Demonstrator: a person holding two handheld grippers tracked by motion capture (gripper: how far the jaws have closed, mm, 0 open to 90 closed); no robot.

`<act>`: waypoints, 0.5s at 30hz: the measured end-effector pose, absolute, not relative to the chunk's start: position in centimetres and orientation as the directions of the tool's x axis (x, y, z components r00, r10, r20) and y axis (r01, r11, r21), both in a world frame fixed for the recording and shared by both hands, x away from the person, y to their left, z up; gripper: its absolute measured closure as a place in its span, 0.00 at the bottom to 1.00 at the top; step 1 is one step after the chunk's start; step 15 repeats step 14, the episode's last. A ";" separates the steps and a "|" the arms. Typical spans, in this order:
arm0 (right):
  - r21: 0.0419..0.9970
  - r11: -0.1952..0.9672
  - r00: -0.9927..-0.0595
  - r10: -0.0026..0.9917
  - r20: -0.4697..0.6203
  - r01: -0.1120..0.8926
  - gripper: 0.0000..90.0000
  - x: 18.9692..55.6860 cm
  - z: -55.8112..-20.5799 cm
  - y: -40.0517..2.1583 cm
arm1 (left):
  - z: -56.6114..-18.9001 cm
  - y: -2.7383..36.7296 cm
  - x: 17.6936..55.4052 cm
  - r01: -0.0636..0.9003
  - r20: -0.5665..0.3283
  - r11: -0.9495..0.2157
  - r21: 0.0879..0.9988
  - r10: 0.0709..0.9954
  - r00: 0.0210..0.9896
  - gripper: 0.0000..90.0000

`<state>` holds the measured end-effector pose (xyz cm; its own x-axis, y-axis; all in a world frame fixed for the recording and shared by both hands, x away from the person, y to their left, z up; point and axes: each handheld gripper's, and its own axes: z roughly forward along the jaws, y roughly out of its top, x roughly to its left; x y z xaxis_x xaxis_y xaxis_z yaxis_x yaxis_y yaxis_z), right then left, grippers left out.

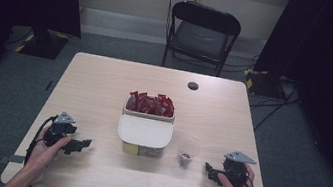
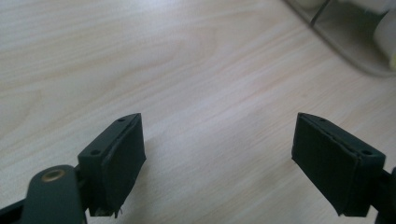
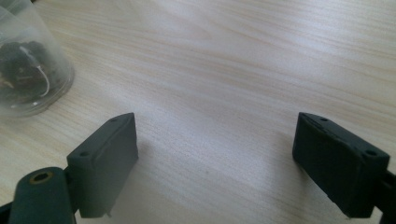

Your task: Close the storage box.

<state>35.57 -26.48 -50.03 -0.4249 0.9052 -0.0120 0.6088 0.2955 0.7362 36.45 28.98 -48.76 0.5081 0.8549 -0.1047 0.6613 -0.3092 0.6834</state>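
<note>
— Where did the things sit at that moment?

— Near the centre of the high view. A white container [image 1: 145,131] stood on the table [image 1: 99,88], its far compartment full of red sachets [image 1: 150,104] and a flat lid over the near part. Just right of it, lower in the frame, stood a small clear plastic cup [image 1: 188,153] with something dark in the bottom.

— And the tongs?

— Both were spread wide with nothing between them. The left tongs [image 1: 81,145] rested at lower left, the right tongs [image 1: 209,171] at lower right, near the cup but apart from it.

— How would the cup have handled?

— Light and thin-walled, I judged, so easy to crush or tip. In the right gripper view the cup [image 3: 29,60] looked smooth, likely slippery. I'd have gripped it gently across the middle of the wall.

— The sachets?

— Soft and light; best pinched singly at an edge.
</note>
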 end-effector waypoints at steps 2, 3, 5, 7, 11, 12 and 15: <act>0.736 0.295 -0.424 0.905 -0.012 0.609 0.15 35.6 -50.0 -26.5 | -49.3 28.9 36.3 0.653 -0.081 -0.327 0.683 0.855 0.512 0.18; 0.736 0.295 -0.424 0.905 -0.012 0.609 0.15 35.6 -50.0 -26.5 | -49.3 28.8 36.3 0.643 -0.057 -0.342 0.685 0.855 0.516 0.17; 0.736 0.296 -0.425 0.905 -0.012 0.609 0.15 35.6 -50.0 -26.5 | -49.4 28.6 36.2 0.632 -0.030 -0.365 0.684 0.851 0.524 0.17; 0.736 0.295 -0.424 0.906 -0.012 0.609 0.15 35.6 -50.0 -26.5 | -49.7 28.4 36.1 0.614 -0.003 -0.378 0.693 0.850 0.527 0.15; 0.736 0.295 -0.424 0.906 -0.011 0.609 0.15 35.6 -50.0 -26.5 | -50.3 28.6 36.0 0.592 0.003 -0.358 0.722 0.857 0.516 0.06; 0.736 0.295 -0.424 0.906 -0.012 0.609 0.15 35.6 -50.0 -26.5 | -50.3 28.6 36.1 0.596 0.001 -0.358 0.719 0.858 0.514 0.04; 0.736 0.295 -0.424 0.906 -0.011 0.610 0.15 35.6 -50.0 -26.5 | -50.3 28.6 36.1 0.598 0.003 -0.357 0.718 0.861 0.509 0.02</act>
